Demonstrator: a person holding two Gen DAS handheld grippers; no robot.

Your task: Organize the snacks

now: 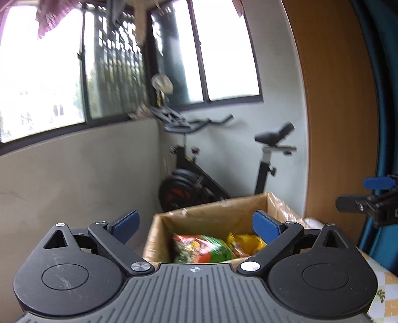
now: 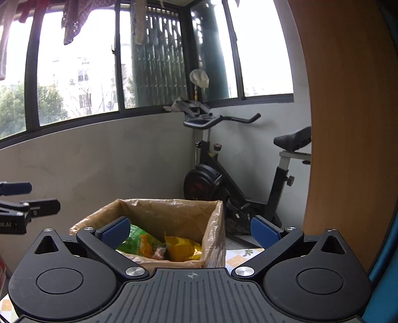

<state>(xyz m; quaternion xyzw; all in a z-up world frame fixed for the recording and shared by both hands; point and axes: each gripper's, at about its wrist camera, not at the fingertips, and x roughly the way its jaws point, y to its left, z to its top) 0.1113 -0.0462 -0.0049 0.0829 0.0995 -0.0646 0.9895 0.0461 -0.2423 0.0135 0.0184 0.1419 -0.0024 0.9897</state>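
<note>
Both my left claw [image 1: 196, 223] and right claw [image 2: 190, 229] are spread and empty, with the green bag [image 1: 201, 249] and yellow bag [image 1: 246, 243] already in the box [image 1: 211, 213] at 12 o'clock, so I judge the sorting largely complete.

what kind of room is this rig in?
Most likely an enclosed home balcony or sunroom. Wrap-around windows with laundry hung above them, an exercise bike parked in the corner, and a cardboard box of snack bags on a patterned tablecloth.
</note>
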